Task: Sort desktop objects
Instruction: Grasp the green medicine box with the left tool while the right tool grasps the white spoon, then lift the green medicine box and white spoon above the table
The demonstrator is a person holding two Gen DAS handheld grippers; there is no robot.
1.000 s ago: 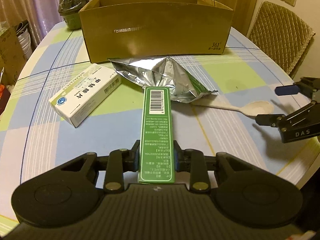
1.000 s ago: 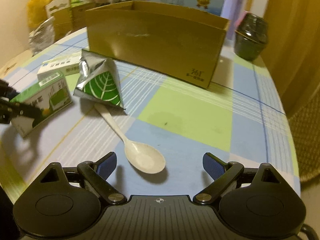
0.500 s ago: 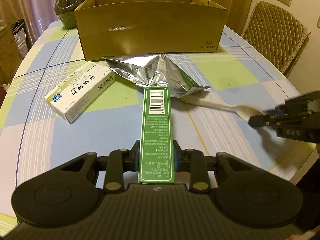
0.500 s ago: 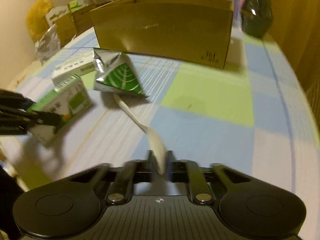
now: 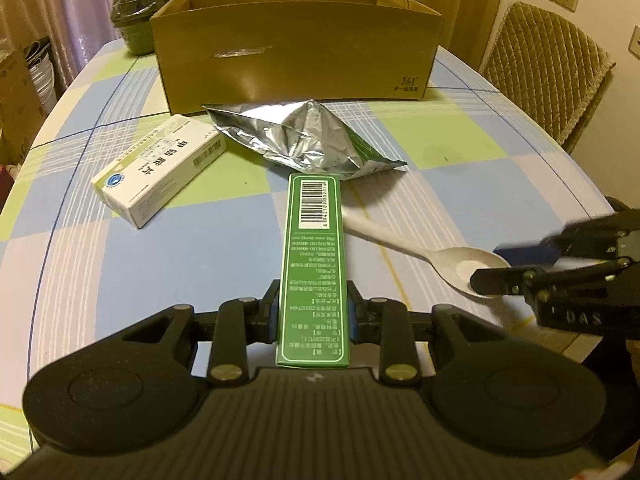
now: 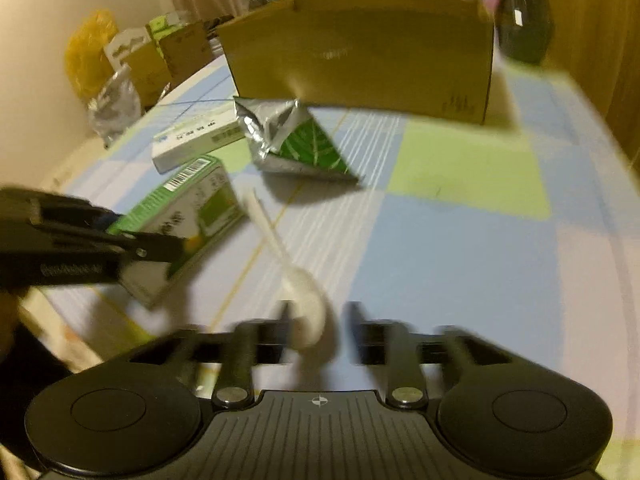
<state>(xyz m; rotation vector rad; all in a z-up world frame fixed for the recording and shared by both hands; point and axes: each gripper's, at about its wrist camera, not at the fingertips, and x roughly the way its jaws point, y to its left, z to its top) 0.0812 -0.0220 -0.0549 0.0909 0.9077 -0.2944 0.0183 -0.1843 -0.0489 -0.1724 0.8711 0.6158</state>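
left gripper [image 5: 313,314]: we've got it clamped on the green box [image 5: 314,264], light, stiff card.
right gripper [image 6: 318,330]: jaws apart around the spoon [image 5: 420,250] bowl; thin, slippery, so we'd pinch the neck.

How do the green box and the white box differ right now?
The green box is clamped in the left claw; the white box lies free on the table. Green is long and slim, white broader. Green points at the carton, white lies diagonal. Both carry barcodes.
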